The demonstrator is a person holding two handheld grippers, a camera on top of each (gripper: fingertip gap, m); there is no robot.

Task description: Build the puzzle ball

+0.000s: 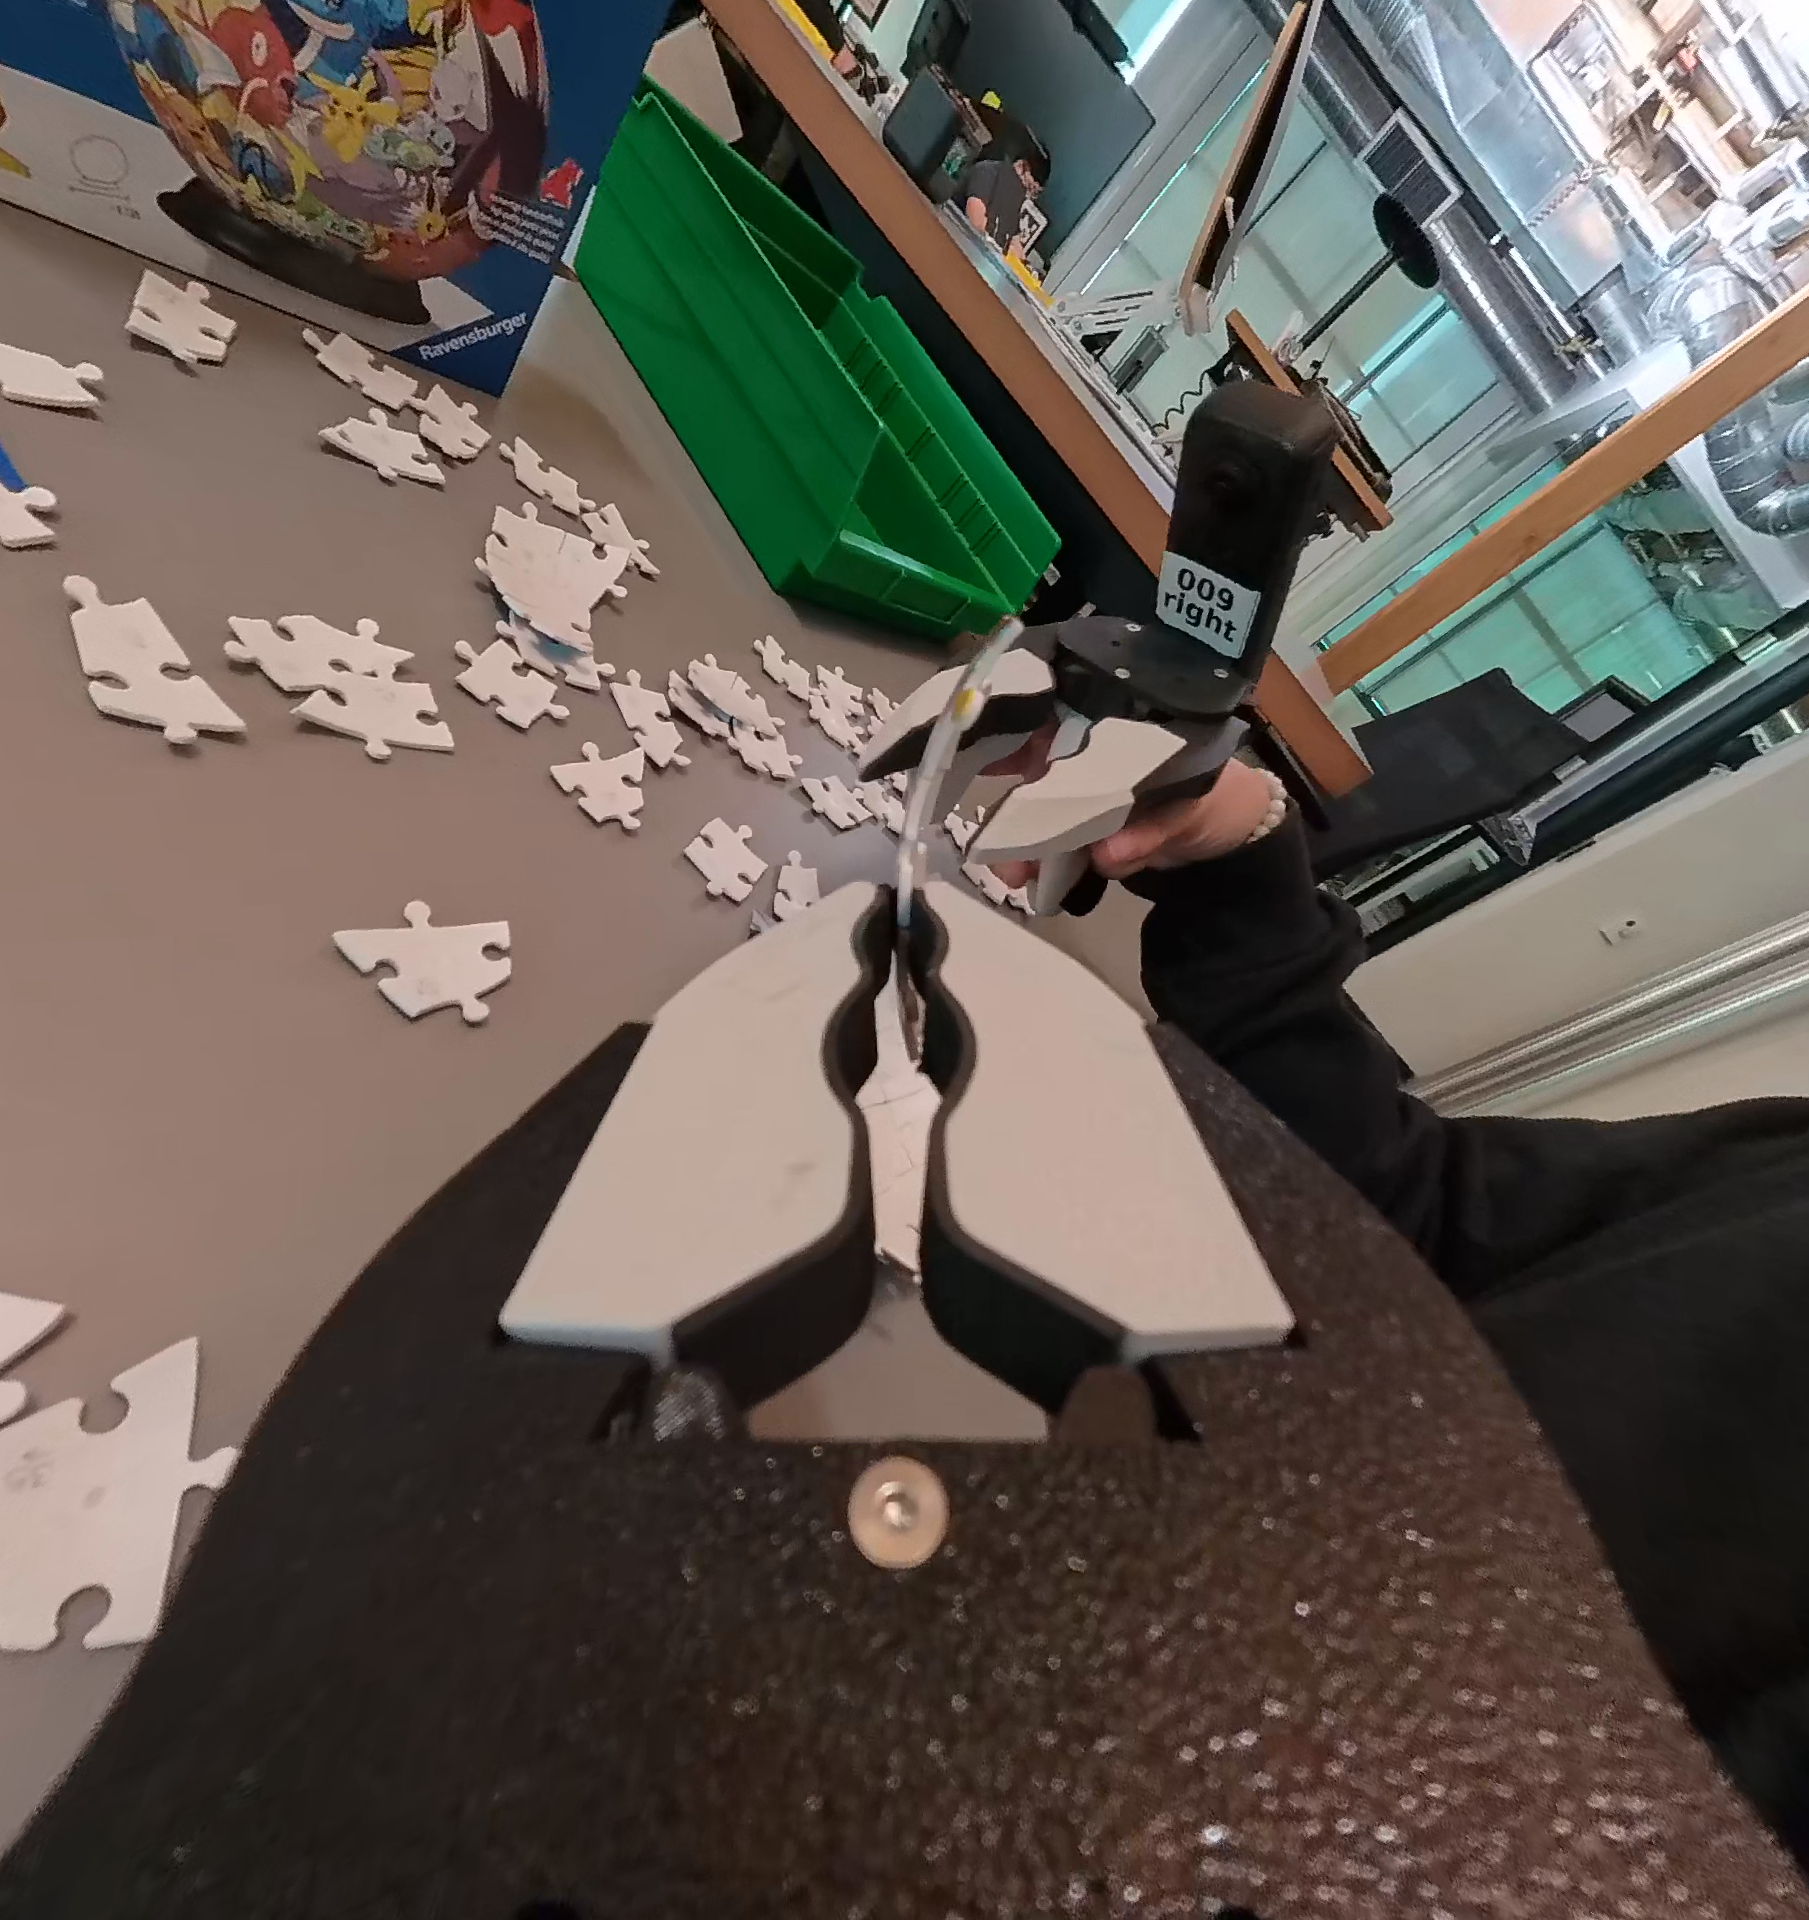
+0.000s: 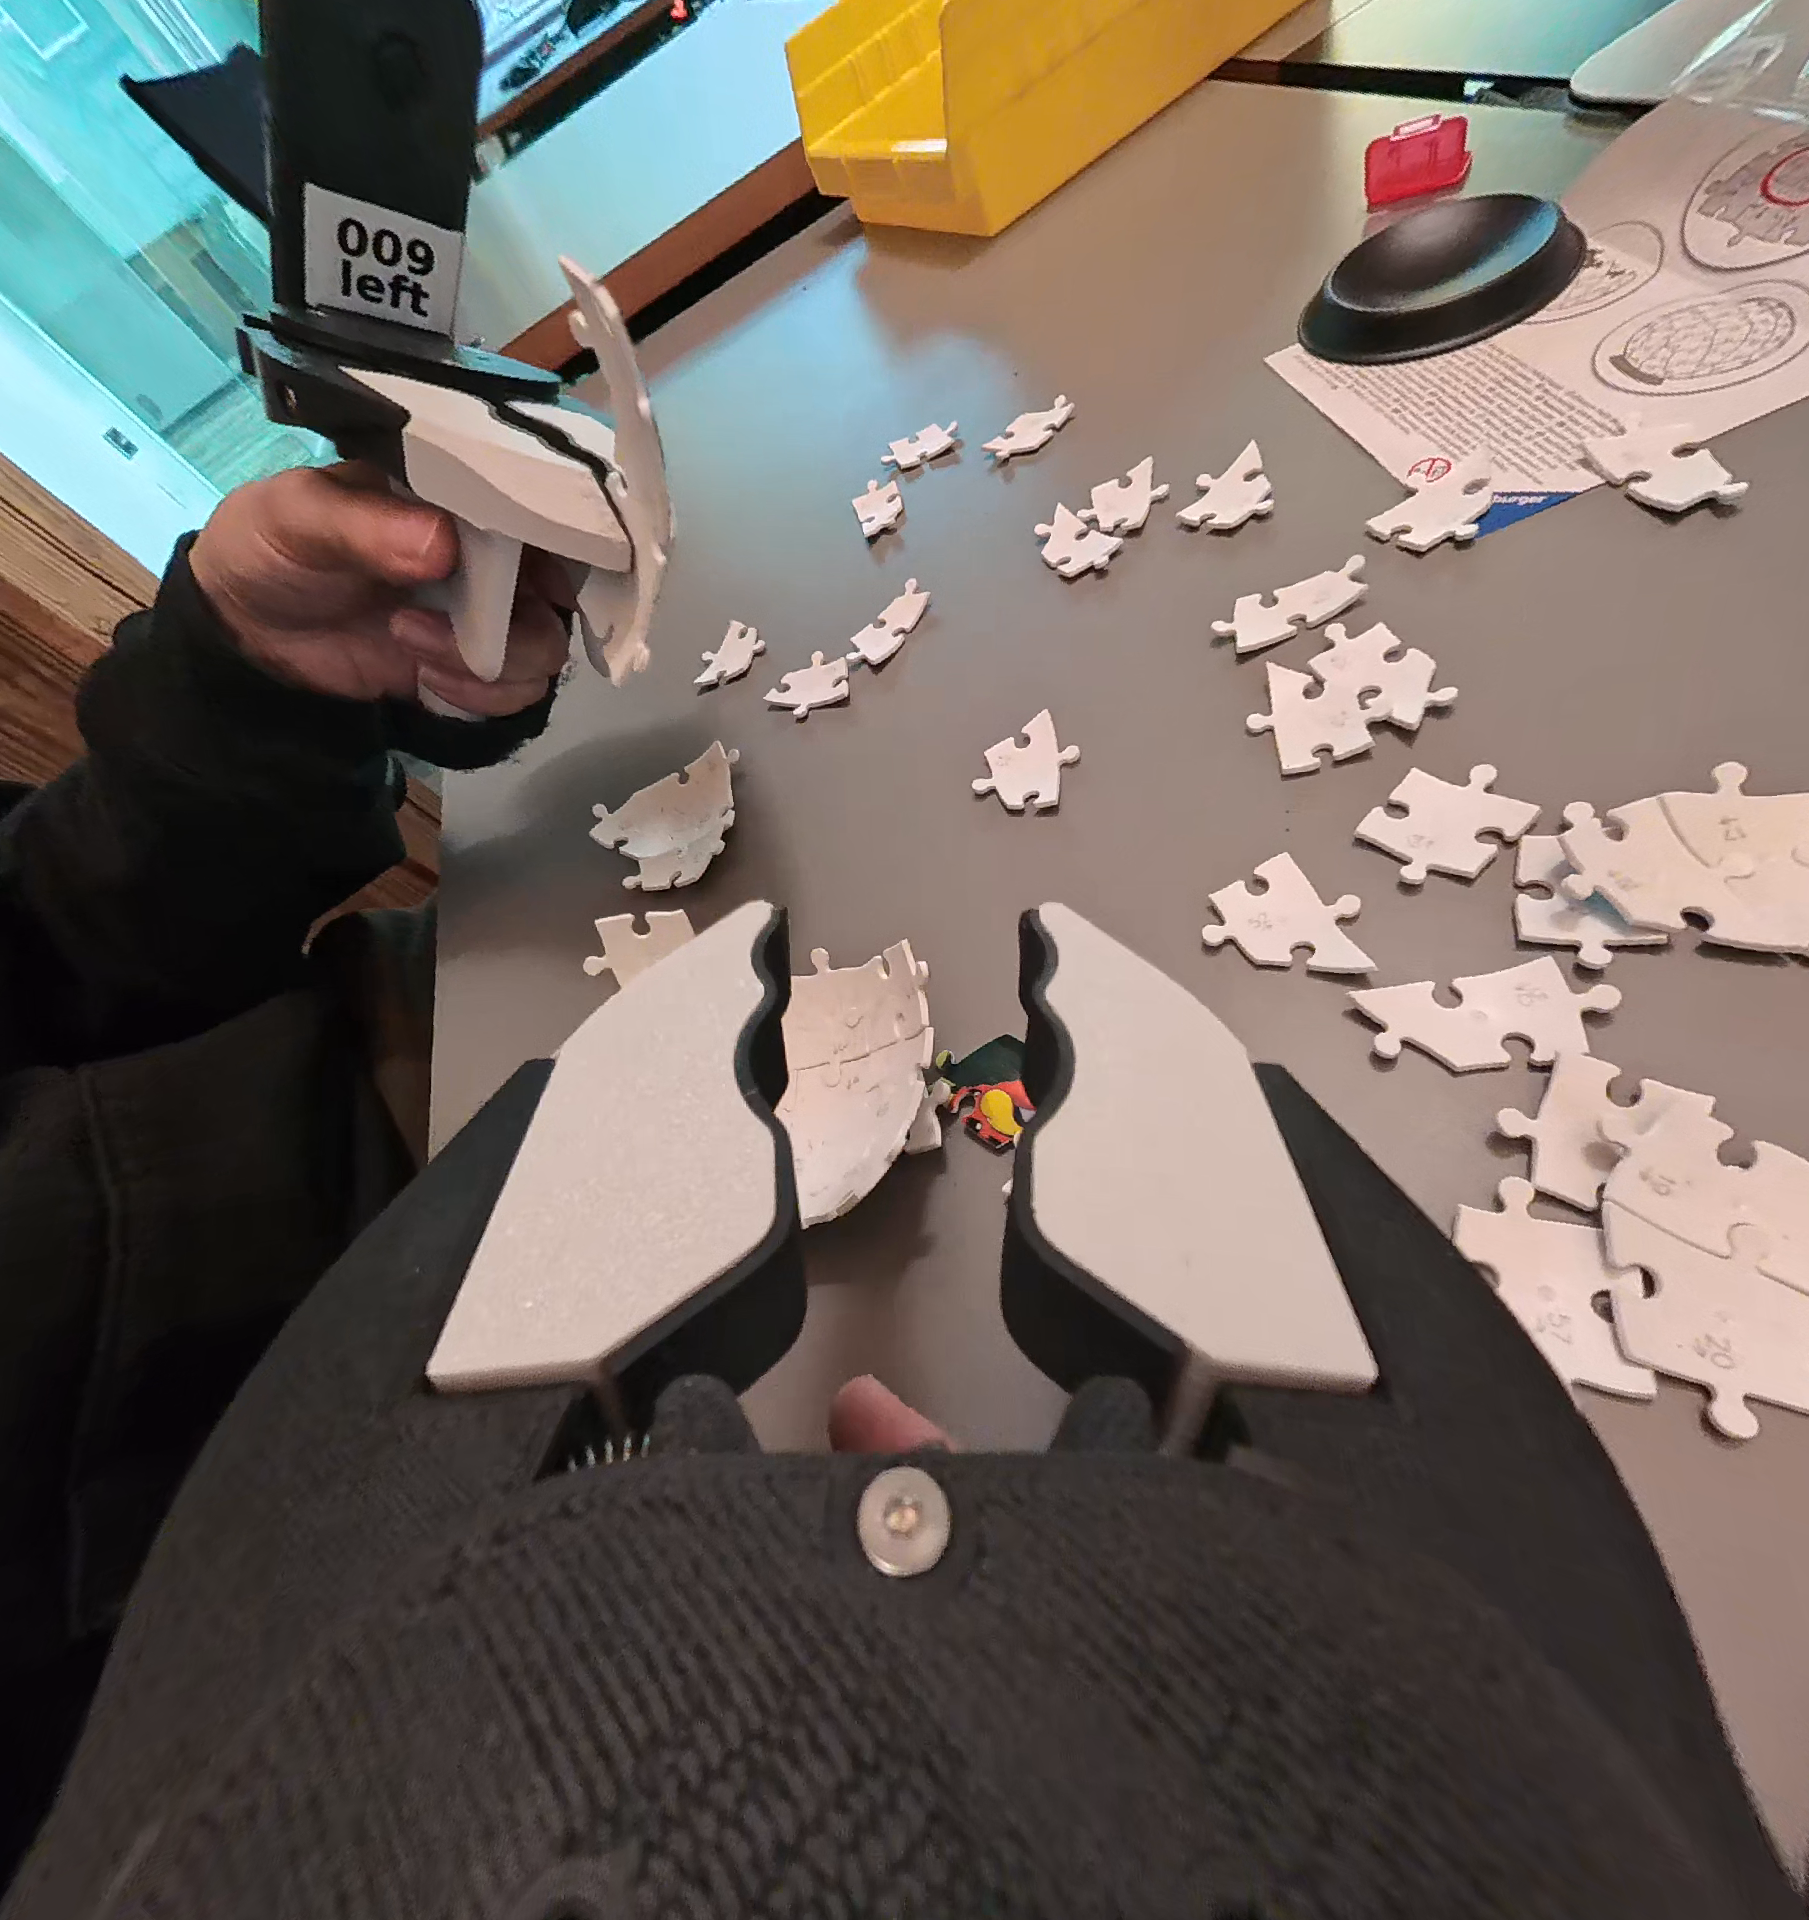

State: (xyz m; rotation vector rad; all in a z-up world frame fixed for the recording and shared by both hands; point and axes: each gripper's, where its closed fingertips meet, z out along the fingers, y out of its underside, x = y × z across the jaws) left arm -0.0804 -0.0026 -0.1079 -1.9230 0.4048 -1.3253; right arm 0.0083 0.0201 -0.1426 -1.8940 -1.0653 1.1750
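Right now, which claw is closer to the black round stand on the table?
Right. The right claw hangs open over the pieces, with the black stand ahead to its right. The left claw, shut on a curved strip of joined pieces, is further away, beyond the table edge.

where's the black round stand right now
In the right wrist view the black stand sits at the far right of the table, on the corner of the instruction sheet, right of the yellow bin.

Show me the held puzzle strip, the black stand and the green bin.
Puzzle strip [image 2: 625, 457]: right wrist view, middle of its white back.
Black stand [image 2: 1451, 275]: right wrist view, centre of its dished top.
Green bin [image 1: 775, 384]: left wrist view, inner side wall.
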